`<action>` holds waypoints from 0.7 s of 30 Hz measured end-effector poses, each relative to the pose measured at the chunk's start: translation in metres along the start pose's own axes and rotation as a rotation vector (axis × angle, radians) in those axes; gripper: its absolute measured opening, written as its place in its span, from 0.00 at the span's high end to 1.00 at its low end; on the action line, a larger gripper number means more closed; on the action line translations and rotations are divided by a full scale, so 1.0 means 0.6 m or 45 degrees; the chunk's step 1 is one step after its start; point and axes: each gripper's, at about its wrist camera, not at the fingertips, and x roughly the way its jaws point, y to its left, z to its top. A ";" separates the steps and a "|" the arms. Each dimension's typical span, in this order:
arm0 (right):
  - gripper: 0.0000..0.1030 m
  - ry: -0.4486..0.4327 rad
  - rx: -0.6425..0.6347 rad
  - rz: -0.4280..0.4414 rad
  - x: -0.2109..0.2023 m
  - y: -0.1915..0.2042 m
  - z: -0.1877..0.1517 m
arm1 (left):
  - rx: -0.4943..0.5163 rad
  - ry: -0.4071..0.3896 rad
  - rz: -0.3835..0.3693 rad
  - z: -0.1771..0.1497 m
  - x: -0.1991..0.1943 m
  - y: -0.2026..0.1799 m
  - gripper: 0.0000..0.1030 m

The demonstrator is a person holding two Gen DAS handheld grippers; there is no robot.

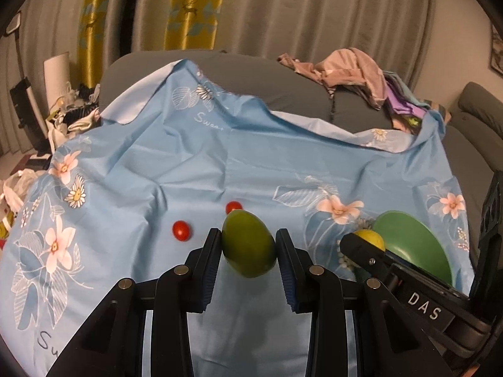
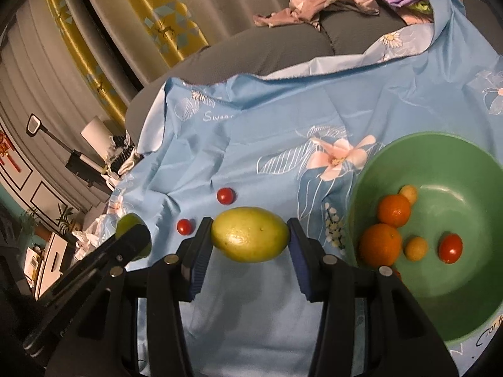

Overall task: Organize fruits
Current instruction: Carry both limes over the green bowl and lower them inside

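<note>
A green fruit point(image 1: 248, 243) is clamped between the pads of the left gripper point(image 1: 248, 248) and held clear of the blue cloth point(image 1: 220, 169). A yellow-green fruit point(image 2: 250, 234) is gripped end to end by the right gripper point(image 2: 250, 238), apparently for carrying to the green bowl point(image 2: 471, 314) just to its right. Two oranges point(image 2: 380, 245), two small yellow fruits point(image 2: 415, 248) and a tomato point(image 2: 450, 247) are held in the bowl. Two tomatoes point(image 1: 181, 230) are left lying on the cloth, farther out.

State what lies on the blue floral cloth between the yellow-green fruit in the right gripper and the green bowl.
Nothing: only bare blue floral cloth separates the yellow-green fruit from the green bowl, seen in the right wrist view.
</note>
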 end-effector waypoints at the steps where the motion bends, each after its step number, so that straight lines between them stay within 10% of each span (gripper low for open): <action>1: 0.54 -0.014 0.001 0.002 -0.007 -0.001 0.001 | 0.001 -0.005 -0.007 0.000 -0.003 -0.003 0.66; 21: 0.54 -0.242 0.150 -0.149 -0.124 -0.096 0.016 | 0.163 -0.004 -0.273 0.003 -0.003 -0.133 0.66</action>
